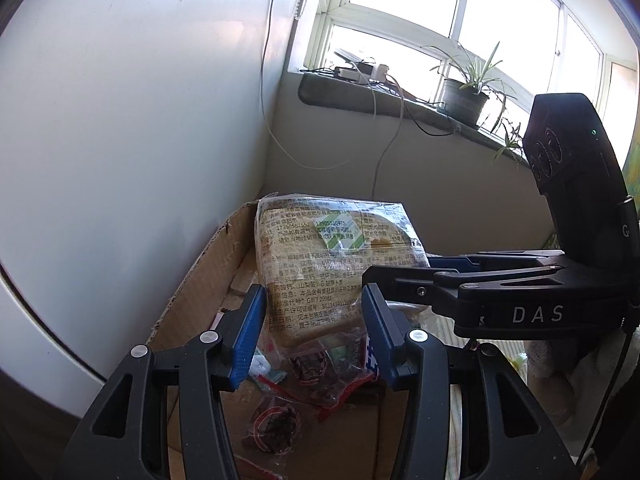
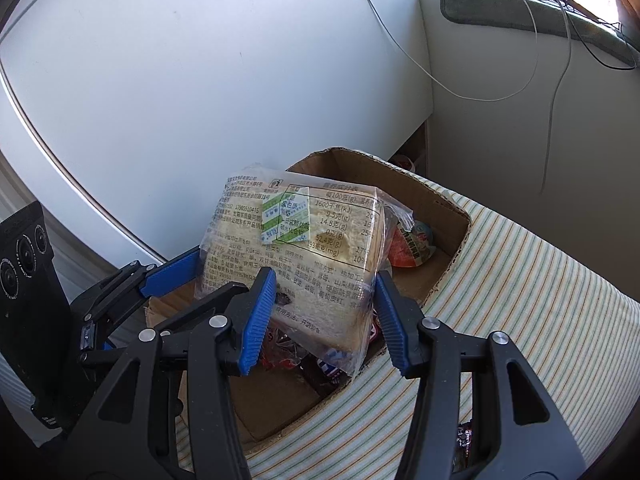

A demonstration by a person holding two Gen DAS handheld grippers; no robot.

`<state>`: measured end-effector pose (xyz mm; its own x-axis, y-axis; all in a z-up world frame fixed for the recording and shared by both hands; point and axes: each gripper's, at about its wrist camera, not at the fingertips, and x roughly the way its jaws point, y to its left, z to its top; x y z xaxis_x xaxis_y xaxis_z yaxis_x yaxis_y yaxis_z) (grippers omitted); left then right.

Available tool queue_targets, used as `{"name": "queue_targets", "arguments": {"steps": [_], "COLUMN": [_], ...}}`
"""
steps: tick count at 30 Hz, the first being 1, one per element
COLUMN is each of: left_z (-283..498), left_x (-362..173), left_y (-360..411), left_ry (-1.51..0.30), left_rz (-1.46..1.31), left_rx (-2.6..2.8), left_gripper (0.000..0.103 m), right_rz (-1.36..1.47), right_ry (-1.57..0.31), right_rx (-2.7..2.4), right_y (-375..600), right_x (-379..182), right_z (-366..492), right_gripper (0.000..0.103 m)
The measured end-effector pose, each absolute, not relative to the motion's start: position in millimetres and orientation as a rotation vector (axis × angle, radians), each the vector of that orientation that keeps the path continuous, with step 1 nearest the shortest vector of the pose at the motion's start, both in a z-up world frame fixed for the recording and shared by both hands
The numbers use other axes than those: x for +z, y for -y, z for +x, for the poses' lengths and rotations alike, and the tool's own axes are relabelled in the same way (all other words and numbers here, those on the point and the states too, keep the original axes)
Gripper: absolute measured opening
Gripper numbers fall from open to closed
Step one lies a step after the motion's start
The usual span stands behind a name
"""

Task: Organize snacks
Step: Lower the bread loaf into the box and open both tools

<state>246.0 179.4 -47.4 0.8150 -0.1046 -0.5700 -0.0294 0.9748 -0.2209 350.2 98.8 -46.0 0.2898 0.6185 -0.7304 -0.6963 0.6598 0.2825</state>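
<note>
A clear bag of sliced bread [image 1: 320, 256] [image 2: 304, 248] with printed text hangs tilted over an open cardboard box [image 1: 200, 276] [image 2: 440, 208]. My left gripper [image 1: 312, 332] is shut on the bag's lower end, its blue pads pressing both sides. My right gripper [image 2: 324, 316] is shut on the same bag from the other side, and in the left wrist view it reaches in from the right [image 1: 400, 272]. In the right wrist view the left gripper [image 2: 172, 272] shows at the bag's left edge. Red snack packets [image 1: 320, 376] and an orange-red pack [image 2: 412, 244] lie in the box.
The box stands on a striped cloth [image 2: 520, 300], close to a white curved panel [image 1: 120, 140] on its left. A dark snack packet [image 2: 464, 448] lies on the cloth at the near right. Behind are a windowsill with a potted plant [image 1: 464, 96] and hanging cables [image 2: 552, 120].
</note>
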Motion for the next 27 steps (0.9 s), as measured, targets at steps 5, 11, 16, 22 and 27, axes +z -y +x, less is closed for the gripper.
{"name": "queue_targets", "arguments": {"steps": [5, 11, 16, 22, 27], "left_z": [248, 248, 245, 243, 244], "left_x": [-47, -47, -45, -43, -42], "left_y": [-181, -182, -185, -183, -179], "left_ry": [-0.618, -0.619, -0.611, -0.606, -0.605], "left_rz": [-0.229, -0.215, -0.218, -0.214, -0.202], "left_rx": [-0.034, -0.008, 0.0, -0.009, -0.016], "left_gripper": [0.047, 0.047, 0.047, 0.047, 0.047], "right_rz": [-0.105, -0.119, -0.129, -0.141, -0.145], "right_ry": [-0.928, -0.923, -0.907, -0.901, -0.893], "right_rx": [0.877, 0.854, 0.836, 0.832, 0.825], "right_y": [-100, -103, -100, -96, -91], "right_x": [-47, -50, -48, -46, -41], "right_z": [350, 352, 352, 349, 347], "right_gripper": [0.053, 0.053, 0.053, 0.053, 0.053]}}
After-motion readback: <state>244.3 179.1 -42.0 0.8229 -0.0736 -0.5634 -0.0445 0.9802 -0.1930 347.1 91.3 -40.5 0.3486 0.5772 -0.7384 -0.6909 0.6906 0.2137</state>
